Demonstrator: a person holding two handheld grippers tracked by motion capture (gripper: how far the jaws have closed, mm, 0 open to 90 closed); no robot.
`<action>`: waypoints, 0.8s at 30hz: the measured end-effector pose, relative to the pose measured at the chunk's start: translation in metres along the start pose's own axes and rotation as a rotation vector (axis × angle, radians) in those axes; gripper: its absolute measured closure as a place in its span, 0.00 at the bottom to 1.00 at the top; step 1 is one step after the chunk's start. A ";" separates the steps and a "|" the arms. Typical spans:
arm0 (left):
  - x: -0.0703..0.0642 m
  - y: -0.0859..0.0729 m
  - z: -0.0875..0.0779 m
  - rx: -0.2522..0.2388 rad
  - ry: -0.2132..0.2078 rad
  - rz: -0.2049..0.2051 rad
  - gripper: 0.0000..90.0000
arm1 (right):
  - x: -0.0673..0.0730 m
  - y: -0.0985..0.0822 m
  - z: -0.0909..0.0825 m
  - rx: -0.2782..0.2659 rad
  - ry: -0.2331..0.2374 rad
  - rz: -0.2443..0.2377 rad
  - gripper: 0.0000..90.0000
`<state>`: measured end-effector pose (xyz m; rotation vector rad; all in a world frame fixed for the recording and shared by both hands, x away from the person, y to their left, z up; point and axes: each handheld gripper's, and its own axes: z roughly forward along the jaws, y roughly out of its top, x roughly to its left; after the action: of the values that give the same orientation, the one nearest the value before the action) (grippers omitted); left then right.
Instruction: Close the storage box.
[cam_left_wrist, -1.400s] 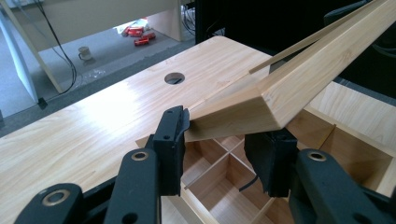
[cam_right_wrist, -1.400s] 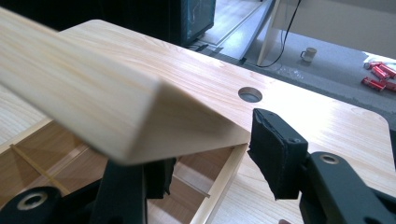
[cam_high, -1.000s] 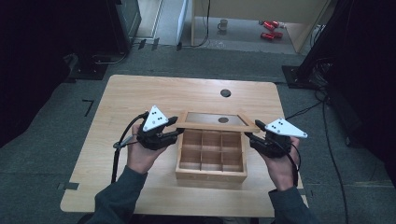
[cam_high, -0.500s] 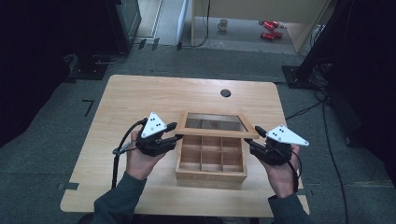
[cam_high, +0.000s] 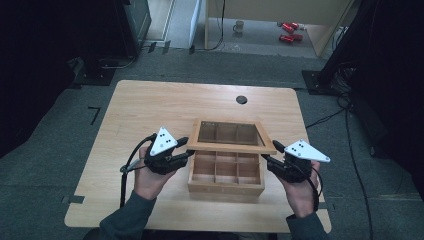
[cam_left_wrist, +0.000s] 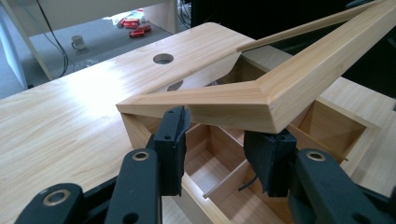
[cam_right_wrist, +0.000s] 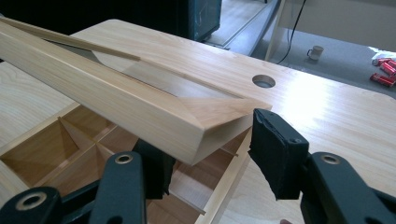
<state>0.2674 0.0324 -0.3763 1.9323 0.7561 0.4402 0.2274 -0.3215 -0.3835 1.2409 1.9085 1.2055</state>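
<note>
In the high view the person's left hand (cam_high: 150, 175) comes up from about 7 o'clock, forearm angled toward the table's middle, carrying the left gripper (cam_high: 184, 147), whose grey three-cornered plate tilts up toward 12 o'clock. Its jaws point toward 3 o'clock at the front left corner of the raised lid (cam_high: 230, 135). In the left gripper view the jaws stand parted, one at either side of that corner, both pads just under or against the lid's lower edge; whether they actually press on it I cannot tell.

The wooden box (cam_high: 226, 172) sits at the table's (cam_high: 150, 105) centre, slightly toward 6 o'clock. It is light wood, divided into small square compartments, all bare. The lid is a mitred wooden frame with a clear pane, hinged along the far edge and tilted partly open, its front edge lifted above the box.

The right hand (cam_high: 300, 192) enters from about 5 o'clock, its right gripper (cam_high: 270, 154) aimed toward 9 o'clock at the lid's front right corner. In the right gripper view the jaws are wide apart, the corner lying between them; the right pad stands clear of the wood.
</note>
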 end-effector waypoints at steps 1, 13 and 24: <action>-0.001 -0.001 -0.001 0.000 0.002 0.001 0.66 | 0.000 -0.001 0.000 0.001 0.001 0.001 0.56; -0.007 -0.011 -0.005 0.010 -0.005 0.003 0.65 | 0.005 -0.011 -0.001 0.018 -0.007 -0.001 0.56; -0.013 -0.020 -0.007 0.021 -0.015 -0.003 0.65 | 0.007 -0.021 -0.004 0.034 -0.002 0.012 0.56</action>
<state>0.2478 0.0350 -0.3906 1.9518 0.7572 0.4169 0.2126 -0.3197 -0.4009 1.2725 1.9299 1.1821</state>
